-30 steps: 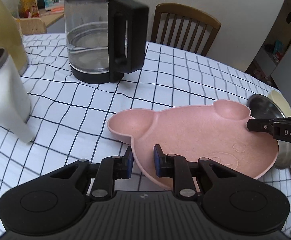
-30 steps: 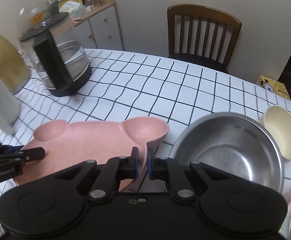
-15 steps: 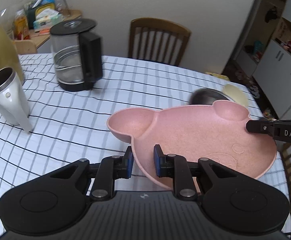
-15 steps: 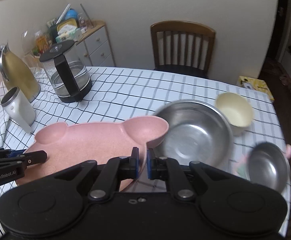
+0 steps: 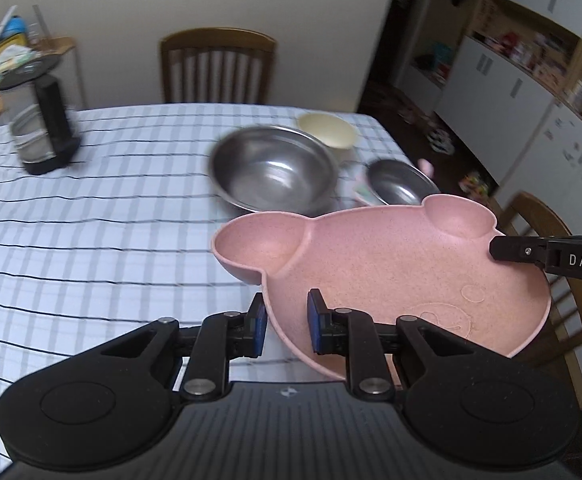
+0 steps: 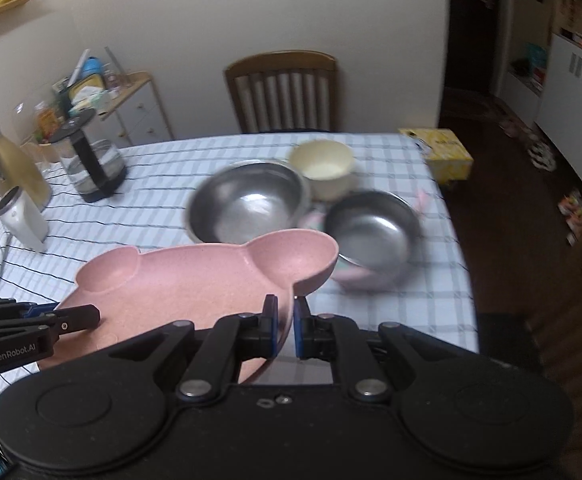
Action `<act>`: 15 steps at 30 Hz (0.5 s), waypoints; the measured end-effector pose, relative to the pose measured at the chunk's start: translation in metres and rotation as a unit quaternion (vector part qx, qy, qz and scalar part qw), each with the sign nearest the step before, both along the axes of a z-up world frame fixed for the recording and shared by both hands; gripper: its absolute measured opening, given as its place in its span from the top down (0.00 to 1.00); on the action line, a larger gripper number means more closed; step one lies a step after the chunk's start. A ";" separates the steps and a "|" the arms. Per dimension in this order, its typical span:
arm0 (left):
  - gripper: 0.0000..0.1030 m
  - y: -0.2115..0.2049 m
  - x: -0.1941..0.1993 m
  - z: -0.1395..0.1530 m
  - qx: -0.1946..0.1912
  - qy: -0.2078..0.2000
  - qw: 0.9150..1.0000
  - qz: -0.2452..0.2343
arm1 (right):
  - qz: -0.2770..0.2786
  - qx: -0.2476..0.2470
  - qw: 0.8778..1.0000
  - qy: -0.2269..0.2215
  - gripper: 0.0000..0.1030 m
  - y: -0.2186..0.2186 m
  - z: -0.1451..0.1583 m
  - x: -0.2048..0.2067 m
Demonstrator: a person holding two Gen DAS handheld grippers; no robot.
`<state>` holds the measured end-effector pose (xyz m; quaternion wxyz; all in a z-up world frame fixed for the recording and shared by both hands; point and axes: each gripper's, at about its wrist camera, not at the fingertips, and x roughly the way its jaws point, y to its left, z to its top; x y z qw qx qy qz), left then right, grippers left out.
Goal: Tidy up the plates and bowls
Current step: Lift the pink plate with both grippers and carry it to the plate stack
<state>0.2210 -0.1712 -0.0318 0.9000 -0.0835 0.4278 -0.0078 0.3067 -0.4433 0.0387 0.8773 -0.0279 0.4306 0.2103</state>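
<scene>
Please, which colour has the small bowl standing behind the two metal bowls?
The small bowl is pale cream-yellow, seen best in the right wrist view.

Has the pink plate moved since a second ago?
Yes. The pink plate, gripped by both tools, was beside the kettle; it has since travelled away from it toward the large steel bowl and now overlaps its near rim.

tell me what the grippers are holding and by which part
Both hold the pink bear-shaped plate by its rim: left gripper on one side edge, right gripper on the opposite edge.
</scene>
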 end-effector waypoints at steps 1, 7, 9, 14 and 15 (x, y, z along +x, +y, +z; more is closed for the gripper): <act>0.81 -0.009 -0.001 -0.003 0.002 0.000 1.000 -0.006 | -0.007 0.000 1.000 0.001 0.91 -0.011 -0.003 -0.004; 0.81 -0.058 -0.009 -0.022 0.013 0.003 0.999 -0.041 | -0.039 0.001 0.999 0.005 0.91 -0.065 -0.021 -0.025; 0.81 -0.069 -0.009 -0.029 0.016 0.010 0.999 -0.048 | -0.044 -0.004 0.999 0.003 0.91 -0.078 -0.029 -0.032; 0.81 -0.091 -0.013 -0.044 0.030 0.019 0.997 -0.063 | -0.057 -0.001 0.998 0.019 0.91 -0.103 -0.049 -0.044; 0.81 -0.093 -0.014 -0.048 0.030 0.020 0.997 -0.065 | -0.059 -0.001 0.998 0.021 0.91 -0.106 -0.052 -0.046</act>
